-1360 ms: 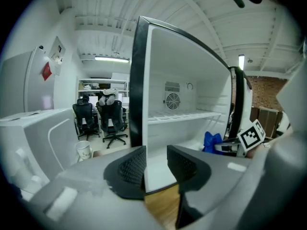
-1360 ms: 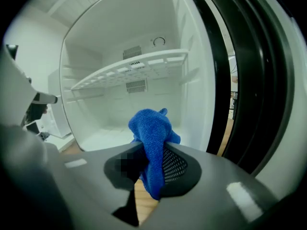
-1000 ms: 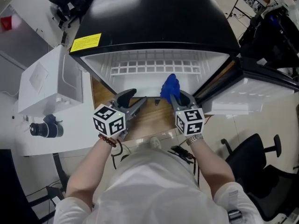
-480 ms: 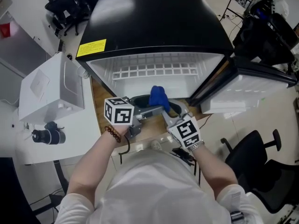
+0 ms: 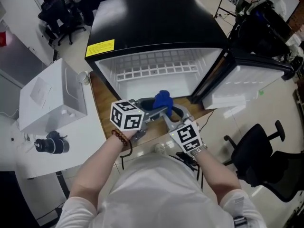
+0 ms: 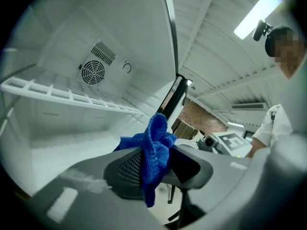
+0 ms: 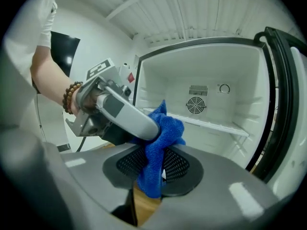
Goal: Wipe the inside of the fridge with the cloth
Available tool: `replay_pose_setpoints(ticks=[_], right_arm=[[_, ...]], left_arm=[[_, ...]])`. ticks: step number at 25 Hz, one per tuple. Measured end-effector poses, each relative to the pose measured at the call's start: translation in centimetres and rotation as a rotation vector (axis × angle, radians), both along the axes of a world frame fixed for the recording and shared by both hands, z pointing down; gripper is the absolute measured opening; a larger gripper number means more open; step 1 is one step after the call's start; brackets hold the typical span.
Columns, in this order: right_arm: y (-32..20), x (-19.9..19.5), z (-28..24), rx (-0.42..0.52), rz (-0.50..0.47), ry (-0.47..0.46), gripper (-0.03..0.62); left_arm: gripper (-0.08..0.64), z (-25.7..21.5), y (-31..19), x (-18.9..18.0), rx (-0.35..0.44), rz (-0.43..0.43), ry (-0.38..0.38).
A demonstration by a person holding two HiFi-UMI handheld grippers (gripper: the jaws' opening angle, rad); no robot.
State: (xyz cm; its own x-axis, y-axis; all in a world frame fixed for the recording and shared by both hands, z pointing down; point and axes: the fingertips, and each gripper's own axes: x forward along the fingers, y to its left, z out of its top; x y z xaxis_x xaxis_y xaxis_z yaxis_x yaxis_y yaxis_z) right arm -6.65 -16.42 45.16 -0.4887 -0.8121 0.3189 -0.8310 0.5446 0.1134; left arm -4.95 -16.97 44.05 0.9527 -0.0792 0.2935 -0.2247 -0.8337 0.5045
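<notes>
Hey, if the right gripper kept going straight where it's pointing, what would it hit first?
Likely the left gripper, reaching across, its jaws just now closing on the blue cloth between the right gripper's own jaws, which have just been opening. Behind that, the fridge shelf.

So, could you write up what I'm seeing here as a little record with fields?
fridge: open, door swung out to the right
inside: one white wire shelf
blue cloth: in front of the opening, between both grippers
left gripper: jaws just closing, pinching the cloth
right gripper: jaws on the cloth, just easing open
wiping: not yet begun, it seems
</notes>
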Motion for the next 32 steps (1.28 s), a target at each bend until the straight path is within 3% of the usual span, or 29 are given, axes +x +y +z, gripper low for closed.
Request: replay_pose_setpoints(ticks=[10, 18, 26, 32], right_arm=[[1.9, 3.2, 1.1, -0.080, 0.254, -0.062, 0.123], [3.6, 7.1, 1.5, -0.098, 0.373, -0.077, 0.123], [3.5, 12.4, 1.3, -0.131, 0.391, -0.121, 0.119], [2.8, 15.7, 0.3, -0.100, 0.360, -0.113, 0.016]], left_arm=[[0.117, -1.3, 0.4, 1.0, 0.176, -0.061, -0.024], [0.114, -1.4, 0.0, 2.8, 0.243, -0.115, -0.014], [0.114, 0.2, -2.7, 7.1, 0.306, -0.211, -0.048], [0.114, 1.7, -4.8, 11.0, 0.343, -0.255, -0.067]])
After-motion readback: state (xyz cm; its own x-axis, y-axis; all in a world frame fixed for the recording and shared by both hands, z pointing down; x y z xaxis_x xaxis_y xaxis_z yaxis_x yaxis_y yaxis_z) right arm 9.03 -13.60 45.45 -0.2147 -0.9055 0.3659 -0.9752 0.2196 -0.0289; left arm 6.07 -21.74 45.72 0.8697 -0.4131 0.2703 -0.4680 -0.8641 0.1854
